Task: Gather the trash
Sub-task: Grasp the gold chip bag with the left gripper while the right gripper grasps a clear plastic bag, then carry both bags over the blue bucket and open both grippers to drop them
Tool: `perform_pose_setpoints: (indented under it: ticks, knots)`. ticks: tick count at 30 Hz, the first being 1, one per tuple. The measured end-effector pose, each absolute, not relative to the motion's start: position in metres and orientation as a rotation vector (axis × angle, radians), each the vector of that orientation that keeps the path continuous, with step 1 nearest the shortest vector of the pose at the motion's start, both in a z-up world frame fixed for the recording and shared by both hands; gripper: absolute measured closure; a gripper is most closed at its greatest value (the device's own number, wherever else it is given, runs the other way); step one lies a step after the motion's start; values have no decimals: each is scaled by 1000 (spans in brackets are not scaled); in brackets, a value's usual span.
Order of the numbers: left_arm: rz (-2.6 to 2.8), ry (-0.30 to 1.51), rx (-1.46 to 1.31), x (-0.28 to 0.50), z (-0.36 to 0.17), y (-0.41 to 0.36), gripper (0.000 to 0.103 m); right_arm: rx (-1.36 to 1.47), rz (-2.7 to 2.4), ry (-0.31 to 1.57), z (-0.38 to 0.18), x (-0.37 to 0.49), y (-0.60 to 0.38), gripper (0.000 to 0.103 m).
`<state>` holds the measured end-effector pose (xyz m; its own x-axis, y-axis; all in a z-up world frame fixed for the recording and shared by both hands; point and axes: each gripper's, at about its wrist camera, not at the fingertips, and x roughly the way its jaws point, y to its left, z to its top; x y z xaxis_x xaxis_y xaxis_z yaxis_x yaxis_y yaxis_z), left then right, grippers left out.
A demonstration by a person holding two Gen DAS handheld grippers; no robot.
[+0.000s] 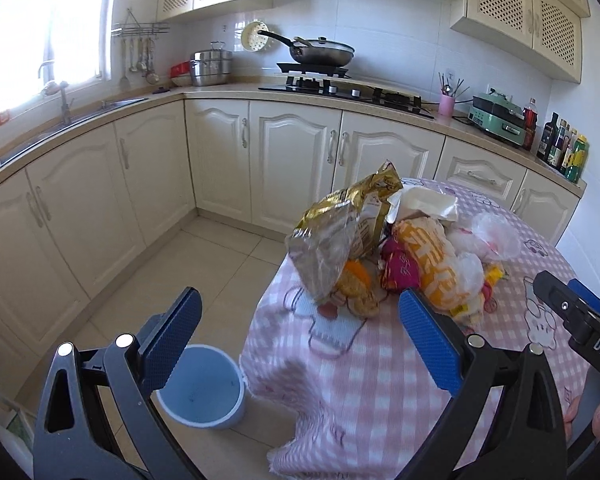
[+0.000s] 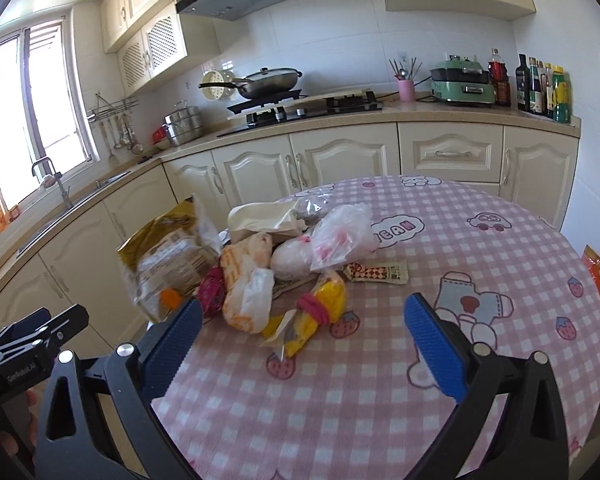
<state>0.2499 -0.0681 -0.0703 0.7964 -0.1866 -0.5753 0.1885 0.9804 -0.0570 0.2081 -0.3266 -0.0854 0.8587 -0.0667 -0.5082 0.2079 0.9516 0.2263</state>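
Observation:
A pile of trash lies on the round table with the pink checked cloth [image 1: 380, 380] [image 2: 480, 272]: a gold snack bag [image 1: 340, 232] [image 2: 168, 252], an orange-and-white wrapper [image 1: 432, 264] [image 2: 244, 276], a magenta wrapper [image 1: 400, 270], a white plastic bag [image 2: 340, 236], a yellow wrapper [image 2: 320, 312] and a flat checked packet [image 2: 380, 272]. A light blue bin [image 1: 202, 390] stands on the floor beside the table. My left gripper [image 1: 300, 344] is open and empty, near the pile's front. My right gripper [image 2: 304, 344] is open and empty, just before the yellow wrapper.
Cream kitchen cabinets [image 1: 220, 160] run along the walls, with a sink [image 1: 80, 116], a stove with a wok [image 1: 320, 54], a green appliance [image 2: 462, 84] and bottles [image 2: 544, 88] on the counter. An orange bag [image 2: 598, 280] stands right of the table. Tiled floor [image 1: 204, 256] lies left of the table.

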Motion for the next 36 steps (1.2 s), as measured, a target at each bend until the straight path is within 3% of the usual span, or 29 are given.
perform_pose_setpoints:
  ticks: [6, 12, 17, 19, 20, 23, 26, 30, 36]
  knots:
    - [-236, 628, 2, 298, -80, -84, 10, 317, -196, 528, -94, 243, -346, 4]
    - [-285, 644, -14, 328, -89, -95, 30, 363, -245, 531, -100, 279, -366, 4]
    - [-341, 653, -33, 338, -95, -100, 71, 464, -211, 581, -115, 306, -383, 5]
    - [-352, 638, -39, 338, -95, -99, 78, 495, -180, 597, -120, 312, -385, 26]
    - [-363, 630, -45, 337, -93, -100, 80, 504, -176, 608, -122, 313, -385, 50]
    - [-365, 595, -60, 333, -89, -99, 86, 487, -178, 604, -121, 313, -385, 61]
    - [-369, 568, -85, 330, -85, -97, 89, 458, -193, 561, -112, 307, -381, 80]
    - [-376, 524, -114, 320, -74, -94, 89, 410, -243, 475, -96, 294, -381, 89]
    - [-380, 482, -152, 306, -60, -88, 89, 366, -279, 335, -64, 272, -381, 91]
